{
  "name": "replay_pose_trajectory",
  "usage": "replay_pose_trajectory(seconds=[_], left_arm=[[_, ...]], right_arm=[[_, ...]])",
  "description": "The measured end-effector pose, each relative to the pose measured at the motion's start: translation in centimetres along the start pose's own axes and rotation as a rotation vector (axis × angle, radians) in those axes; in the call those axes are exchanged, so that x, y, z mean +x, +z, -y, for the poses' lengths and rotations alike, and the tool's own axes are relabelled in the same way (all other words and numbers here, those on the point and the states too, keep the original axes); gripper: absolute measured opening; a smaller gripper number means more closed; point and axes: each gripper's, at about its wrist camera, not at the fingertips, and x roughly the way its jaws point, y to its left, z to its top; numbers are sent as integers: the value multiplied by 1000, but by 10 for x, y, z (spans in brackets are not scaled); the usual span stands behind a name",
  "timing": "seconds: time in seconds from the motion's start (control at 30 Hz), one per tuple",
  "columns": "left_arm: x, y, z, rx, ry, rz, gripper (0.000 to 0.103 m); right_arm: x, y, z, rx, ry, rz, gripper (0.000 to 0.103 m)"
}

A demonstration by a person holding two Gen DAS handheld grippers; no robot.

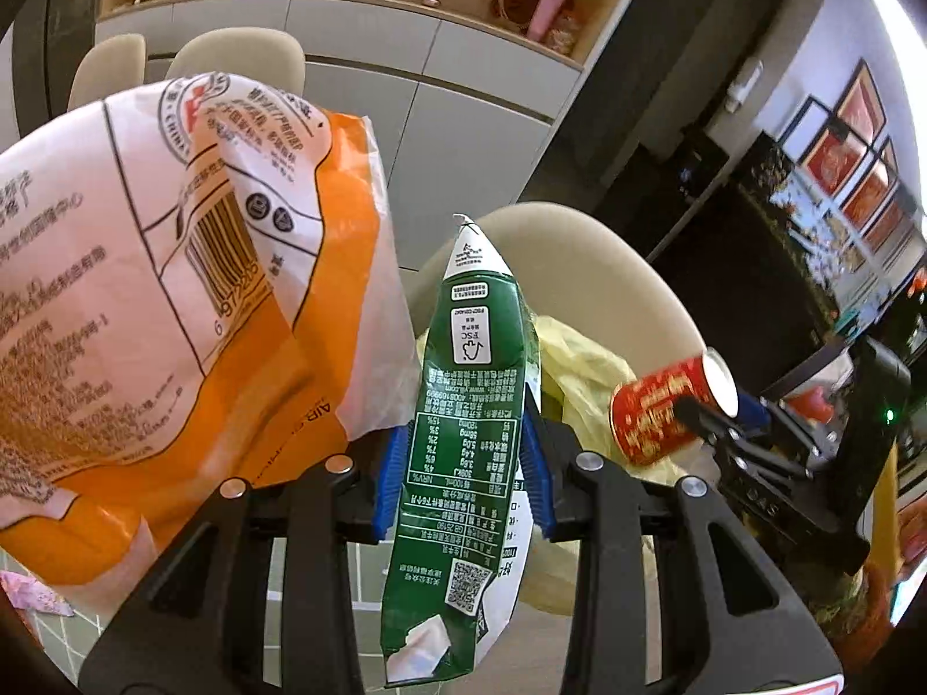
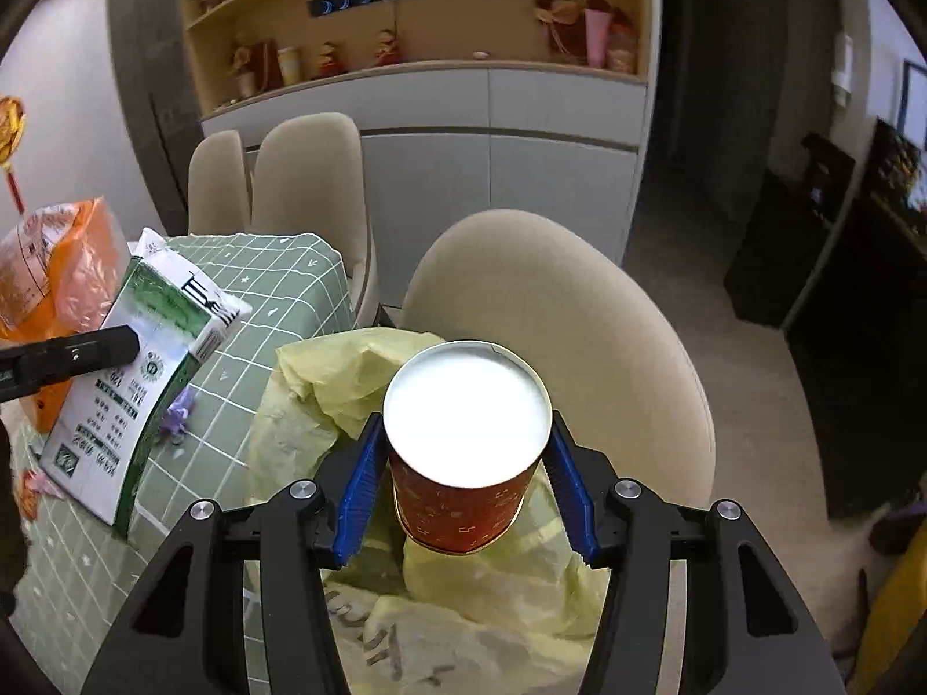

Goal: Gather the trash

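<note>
Trash is what I have in both tools right now, carried above the yellow bag (image 2: 463,608) that lies slumped over the table (image 2: 255,278) edge in front of a beige chair (image 2: 579,313). My left tool (image 1: 463,463) is clamped on a flattened green milk carton (image 1: 463,405), the blue pads (image 1: 394,463) pinching it across its narrow faces about midway up. My right tool (image 2: 463,475) is clamped round a red paper cup (image 2: 463,463), mouth toward the camera, its pads on opposite sides of the wall.

From the tools outward, the risks I see: the carton is long, creased and torn at its lower end, so I judge it could swing or slide out of the pinch if I tilt it sharply. The cup's wall is thin and tapered; squeezing harder may crush it, and it could slip downward toward its narrow base.

Beyond that, the bag's mouth looks collapsed rather than held wide, so anything I let go could land on the folds and roll to the floor. An orange-and-white plastic wrapper (image 1: 174,289) hangs close beside the carton and blocks much of the left view, so I may misjudge the drop or snag it.
</note>
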Motion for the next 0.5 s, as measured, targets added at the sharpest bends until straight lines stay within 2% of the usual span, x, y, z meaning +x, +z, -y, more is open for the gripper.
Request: replay_pose_trajectory(seconds=[0.1,0.17,0.27,0.3,0.33,0.43,0.5], left_arm=[[4,-5,-33,-23,51,-10,33],[11,-10,-67,-91,76,-55,33],[13,-21,-103,-108,116,-91,34],[12,-25,-114,-111,126,-96,40],[10,-28,-128,-121,108,-106,52],[-4,-34,-156,-122,43,-93,77],[-19,-36,-170,-94,63,-77,86]], right_arm=[[6,5,-11,-50,-40,-2,51],[10,9,-13,-26,-30,-13,51],[15,10,-19,-26,-49,-22,51],[18,11,-22,-25,-49,-28,51],[20,11,-25,-26,-53,-31,51],[27,9,-33,-23,-72,-39,51],[32,6,-38,-11,-73,-56,51]])
